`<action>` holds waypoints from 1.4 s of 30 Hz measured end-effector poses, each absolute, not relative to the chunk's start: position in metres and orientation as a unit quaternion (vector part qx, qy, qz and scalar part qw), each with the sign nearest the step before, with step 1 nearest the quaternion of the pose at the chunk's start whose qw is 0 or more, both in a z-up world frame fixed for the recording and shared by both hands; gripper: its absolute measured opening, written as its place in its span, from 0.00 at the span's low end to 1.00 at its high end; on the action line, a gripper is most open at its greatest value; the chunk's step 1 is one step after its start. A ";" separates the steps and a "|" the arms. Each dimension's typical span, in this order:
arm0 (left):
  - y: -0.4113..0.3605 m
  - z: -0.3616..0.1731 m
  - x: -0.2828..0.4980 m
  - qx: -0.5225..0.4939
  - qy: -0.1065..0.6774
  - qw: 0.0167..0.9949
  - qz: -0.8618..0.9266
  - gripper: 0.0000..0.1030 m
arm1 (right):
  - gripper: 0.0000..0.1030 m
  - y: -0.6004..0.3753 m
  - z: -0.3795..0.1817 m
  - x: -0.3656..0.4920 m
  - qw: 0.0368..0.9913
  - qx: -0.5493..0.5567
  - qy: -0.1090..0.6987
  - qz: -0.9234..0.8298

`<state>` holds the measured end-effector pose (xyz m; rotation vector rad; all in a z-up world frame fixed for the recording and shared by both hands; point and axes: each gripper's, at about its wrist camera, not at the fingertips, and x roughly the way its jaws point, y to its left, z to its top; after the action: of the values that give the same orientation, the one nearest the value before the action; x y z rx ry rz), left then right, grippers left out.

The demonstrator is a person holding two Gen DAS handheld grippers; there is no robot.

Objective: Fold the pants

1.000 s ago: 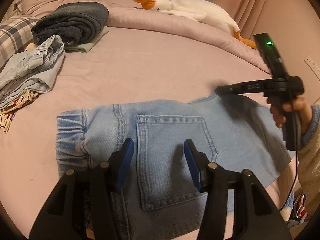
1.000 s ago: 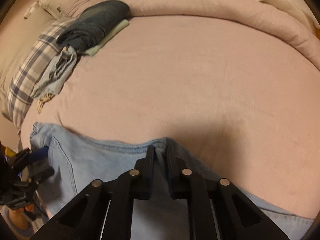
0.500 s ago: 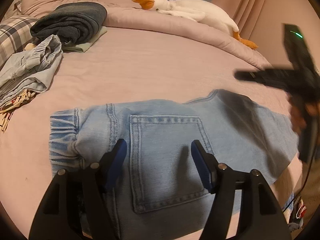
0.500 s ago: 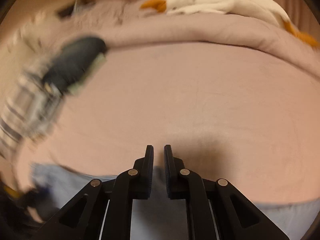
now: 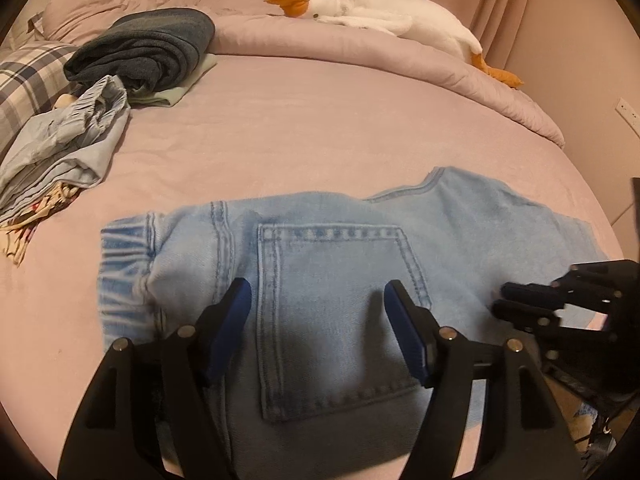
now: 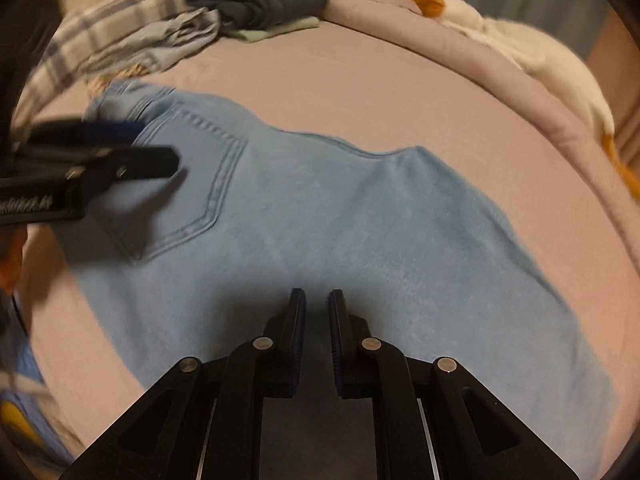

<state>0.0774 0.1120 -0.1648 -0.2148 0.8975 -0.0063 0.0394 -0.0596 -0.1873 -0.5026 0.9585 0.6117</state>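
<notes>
Light blue jeans (image 5: 460, 224) lie flat on the pink bed sheet (image 5: 320, 120), back pocket (image 5: 336, 300) up and elastic waistband to the left. My left gripper (image 5: 317, 286) hovers over the pocket. Its jaws are opening, and nothing is pinched between the blue pads. My right gripper (image 6: 317, 293) is shut and empty, just above the leg part of the jeans (image 6: 360, 216). In the left wrist view it shows at the right edge (image 5: 504, 300). The left gripper (image 6: 156, 146) appears blurred at the left of the right wrist view.
A dark blue folded garment (image 5: 148, 48), a crumpled pale blue garment (image 5: 68, 140) and a plaid pillow (image 5: 24, 80) sit at the far left. A rolled pink duvet (image 5: 400, 64) with a white goose plush (image 5: 380, 12) lines the back. The bed's edge curves down on the right.
My right gripper has left the jeans' far edge and swung down to their near right side. The left jaws have spread wider over the pocket.
</notes>
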 end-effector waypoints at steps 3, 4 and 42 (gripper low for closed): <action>0.100 -0.158 0.065 -0.089 0.427 0.900 0.007 0.67 | 0.10 -0.069 -0.172 0.031 0.821 -0.212 0.441 0.294; 0.093 -0.157 0.060 -0.082 0.424 0.902 0.004 0.67 | 0.10 -0.074 -0.167 0.027 0.827 -0.206 0.431 0.298; 0.045 -0.153 0.043 -0.050 0.406 0.911 -0.053 0.66 | 0.15 -0.306 -0.177 0.051 0.881 0.048 0.468 0.046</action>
<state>0.0426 0.0449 -0.1527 -0.1035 0.8380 -0.1088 0.0511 -0.3056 -0.1766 0.1001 0.9754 0.0962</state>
